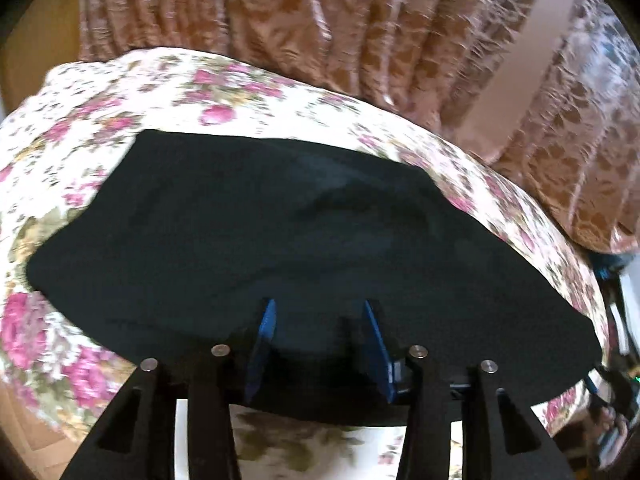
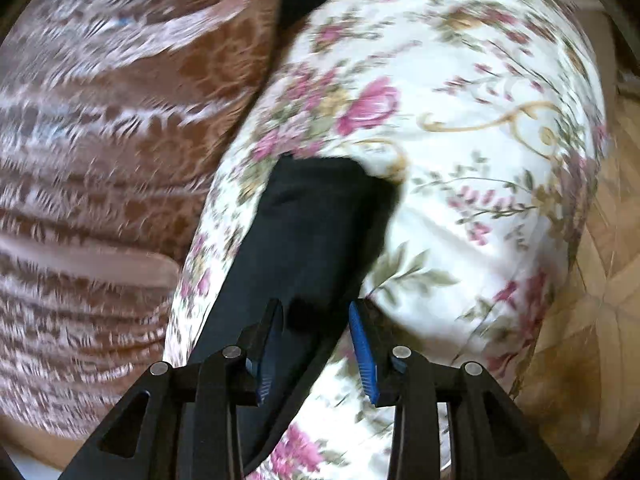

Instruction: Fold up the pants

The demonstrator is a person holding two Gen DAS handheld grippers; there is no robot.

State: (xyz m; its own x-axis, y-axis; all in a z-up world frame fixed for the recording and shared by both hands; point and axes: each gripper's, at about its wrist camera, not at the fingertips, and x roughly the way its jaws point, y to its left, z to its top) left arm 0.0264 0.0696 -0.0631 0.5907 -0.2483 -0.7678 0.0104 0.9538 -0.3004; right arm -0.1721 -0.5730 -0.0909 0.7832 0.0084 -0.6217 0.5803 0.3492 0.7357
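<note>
- Rose-printed bedding (image 1: 120,92) covers the bed, with brown patterned curtains (image 1: 280,12) hanging behind it and wooden floor at the edges.
- My black pants (image 1: 260,232) lie spread across the bedding, mostly flat, with the near edge hanging toward me.
- My left tongs (image 1: 320,344) stand partly open over that near edge; dark cloth sits between the blue pads, but I cannot tell whether they press on it.
- My right tongs (image 2: 316,344) are also partly open. A long narrow stretch of the pants (image 2: 320,220) runs between the pads, which do not seem to clamp it.
- To fold well, I judge that both tongs should take the same edge, lift it evenly and lay it squarely across so that the layers line up without creasing.
- Left wrist view shows the garment's full broad spread and its far outline; right wrist view shows only that narrow length ending squarely on the bedding, plus more of the floor (image 2: 592,320).
- Both views are blurred, so fine seams stay unreadable.
</note>
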